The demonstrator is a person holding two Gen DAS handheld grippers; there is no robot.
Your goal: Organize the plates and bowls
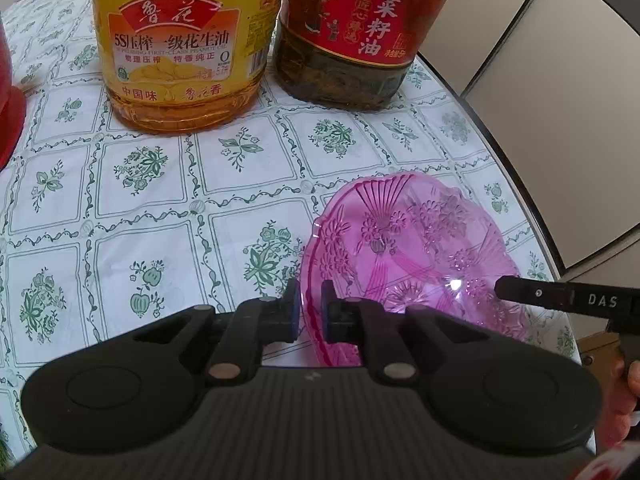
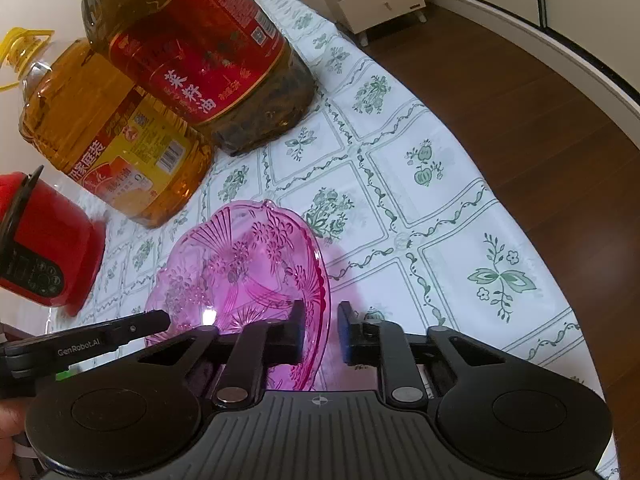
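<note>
pink plate (image 1: 416, 248) rim between left gripper (image 1: 309, 306) pads

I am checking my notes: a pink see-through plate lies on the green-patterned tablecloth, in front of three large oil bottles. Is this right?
Not quite: the right wrist view shows two oil bottles, the yellow-labelled bottle and the red-labelled bottle. The pink plate and tablecloth are as stated.

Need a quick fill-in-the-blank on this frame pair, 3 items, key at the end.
1. Both grippers close on the rim of the ____ plate.
2. The left gripper holds its left edge; the right gripper holds its ____ edge.
3. Behind the plate stand two big bottles of ____: a yellow-labelled bottle and a red-labelled bottle.

Missing words: pink; right; oil
</note>
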